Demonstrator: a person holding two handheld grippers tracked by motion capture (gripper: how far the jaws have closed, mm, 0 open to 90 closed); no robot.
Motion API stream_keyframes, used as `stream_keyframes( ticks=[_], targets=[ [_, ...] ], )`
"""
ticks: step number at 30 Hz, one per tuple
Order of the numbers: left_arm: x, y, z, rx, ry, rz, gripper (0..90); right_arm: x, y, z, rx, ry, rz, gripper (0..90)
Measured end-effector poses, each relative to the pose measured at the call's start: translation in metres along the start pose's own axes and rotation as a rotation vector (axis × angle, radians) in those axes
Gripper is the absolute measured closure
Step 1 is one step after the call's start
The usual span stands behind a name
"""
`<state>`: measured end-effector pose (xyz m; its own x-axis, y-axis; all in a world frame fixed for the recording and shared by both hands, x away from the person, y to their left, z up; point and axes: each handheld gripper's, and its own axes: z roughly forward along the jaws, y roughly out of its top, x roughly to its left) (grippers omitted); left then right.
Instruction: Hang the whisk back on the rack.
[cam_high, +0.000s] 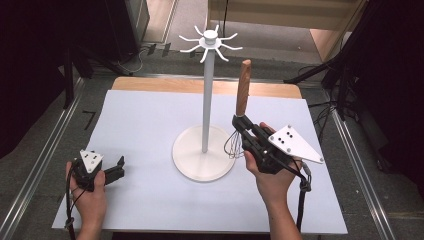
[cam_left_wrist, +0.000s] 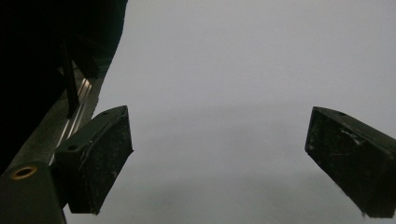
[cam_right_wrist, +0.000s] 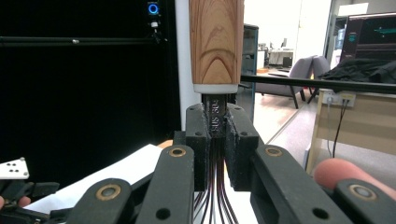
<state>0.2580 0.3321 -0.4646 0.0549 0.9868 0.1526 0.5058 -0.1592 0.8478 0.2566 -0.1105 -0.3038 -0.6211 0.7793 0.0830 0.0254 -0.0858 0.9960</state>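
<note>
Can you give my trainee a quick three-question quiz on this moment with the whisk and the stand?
1. True or false: the right gripper is shut on the whisk, handle pointing up.
2. Multiple choice: the left gripper is A) open over the white mat, holding nothing; B) shut on the stand's pole; C) gripping the whisk's wires.
3. Short answer: what does the white stand carry at its top?

Key:
1. True: the jaws clamp the metal neck just under the wooden handle.
2. A
3. A ring of curved white hooks, all bare.
</note>
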Motion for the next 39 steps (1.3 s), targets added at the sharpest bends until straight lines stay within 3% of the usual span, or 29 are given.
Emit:
stream_keyframes(
  ticks=[19,39],
  targets=[
    [0.001,0.000,0.000,0.001,-0.001,-0.002,7.8,0.011,0.013,0.012,0.005,0.043,-0.006,82.8],
    [0.001,0.000,0.000,0.000,-0.003,-0.002,7.8,0.013,0.011,0.022,0.044,0.023,-0.021,82.8]
  ],
)
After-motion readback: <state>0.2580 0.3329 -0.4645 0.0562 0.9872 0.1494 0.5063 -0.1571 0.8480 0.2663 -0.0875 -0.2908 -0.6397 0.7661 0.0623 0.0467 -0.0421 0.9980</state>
